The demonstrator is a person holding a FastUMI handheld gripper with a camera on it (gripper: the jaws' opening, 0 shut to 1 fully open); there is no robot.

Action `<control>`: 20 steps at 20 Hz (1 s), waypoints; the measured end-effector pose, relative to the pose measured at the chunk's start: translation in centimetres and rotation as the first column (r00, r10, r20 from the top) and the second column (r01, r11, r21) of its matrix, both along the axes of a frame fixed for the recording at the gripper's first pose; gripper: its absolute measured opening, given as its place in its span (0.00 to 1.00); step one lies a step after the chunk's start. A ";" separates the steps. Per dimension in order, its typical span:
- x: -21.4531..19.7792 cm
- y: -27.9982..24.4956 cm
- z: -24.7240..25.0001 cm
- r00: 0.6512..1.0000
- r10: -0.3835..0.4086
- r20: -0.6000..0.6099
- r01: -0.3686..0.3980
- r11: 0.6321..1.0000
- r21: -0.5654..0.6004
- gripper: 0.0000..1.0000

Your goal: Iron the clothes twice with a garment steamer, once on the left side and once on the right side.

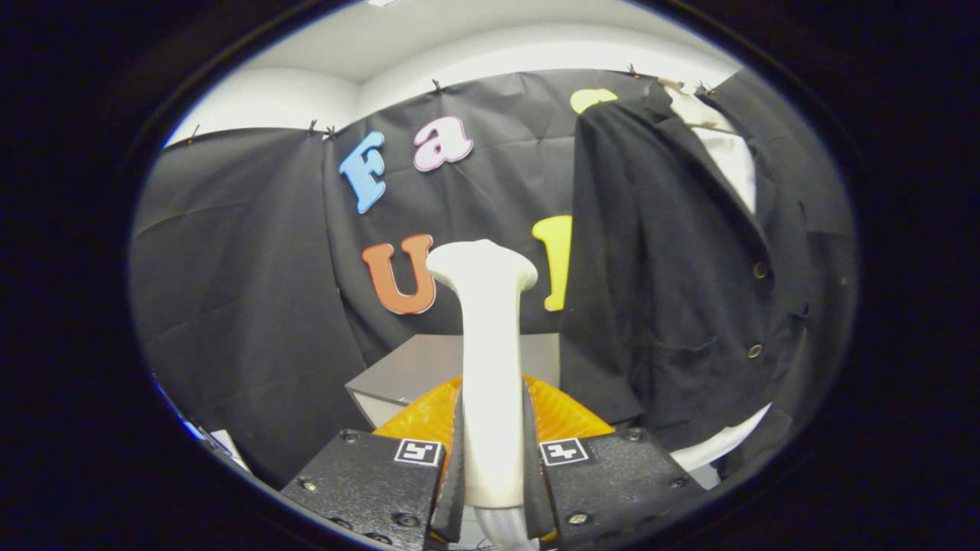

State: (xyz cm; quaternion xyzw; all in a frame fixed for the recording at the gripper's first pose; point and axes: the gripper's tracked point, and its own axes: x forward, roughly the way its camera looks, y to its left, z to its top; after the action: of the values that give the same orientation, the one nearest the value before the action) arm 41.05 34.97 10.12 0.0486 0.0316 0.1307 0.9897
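Black cloth walls the booth under a white ceiling [475,46], a grey table [417,367] sits at 12 o'clock beyond the claw [491,459], whose fingers, bearing small square markers, clamp the upright white garment steamer [488,344], while the dark jacket [681,268] hangs at 2 o'clock.

A staged test booth is indicated: black cloth wall [245,252] pinned up beyond the fingers, white room wall [490,57] seen above.
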 end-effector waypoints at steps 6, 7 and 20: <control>0.5 -4.9 2.2 0.983 -0.161 0.090 0.162 0.987 -0.001 0.34; 0.5 -5.7 2.6 0.978 -0.184 0.093 0.185 0.983 0.006 0.34; 1.7 -13.3 5.6 0.917 -0.364 0.166 0.366 0.930 0.017 0.33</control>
State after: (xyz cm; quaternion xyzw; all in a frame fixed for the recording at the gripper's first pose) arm 42.75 21.70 15.76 0.0356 -0.0597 -0.0527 0.9962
